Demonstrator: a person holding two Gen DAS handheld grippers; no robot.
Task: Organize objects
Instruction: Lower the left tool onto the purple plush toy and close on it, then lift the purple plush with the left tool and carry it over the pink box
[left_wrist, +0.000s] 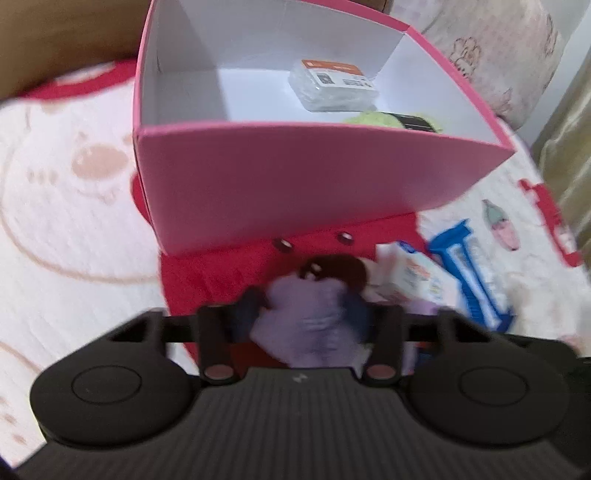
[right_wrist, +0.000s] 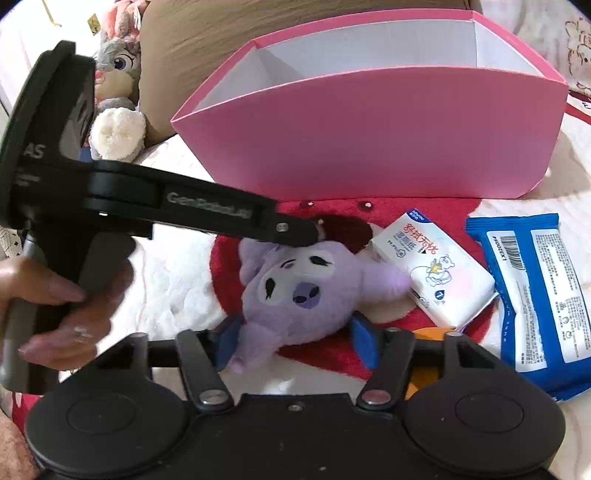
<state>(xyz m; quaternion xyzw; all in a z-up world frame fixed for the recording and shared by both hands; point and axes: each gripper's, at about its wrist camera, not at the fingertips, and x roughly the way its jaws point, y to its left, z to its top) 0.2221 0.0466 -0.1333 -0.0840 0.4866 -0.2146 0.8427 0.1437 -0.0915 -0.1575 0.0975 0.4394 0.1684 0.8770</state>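
A purple plush toy (right_wrist: 303, 291) lies face up on the red patch of a white quilted blanket, just in front of a pink box (right_wrist: 369, 140) with a white inside. My right gripper (right_wrist: 295, 343) has its blue pads pressed into the toy's two sides near its lower end. My left gripper (right_wrist: 303, 236) reaches in from the left, held by a hand (right_wrist: 66, 302), with its tip at the toy's top. In the blurred left wrist view the purple plush toy (left_wrist: 310, 332) sits squeezed between the fingers of the left gripper (left_wrist: 304, 310), below the pink box (left_wrist: 295, 177).
A white tissue pack (right_wrist: 432, 269) and a blue wipes pack (right_wrist: 535, 295) lie right of the toy. Inside the box are a clear packet with an orange label (left_wrist: 332, 85) and a green item (left_wrist: 373, 120). A grey bunny plush (right_wrist: 118, 92) leans on a brown cushion (right_wrist: 192, 48).
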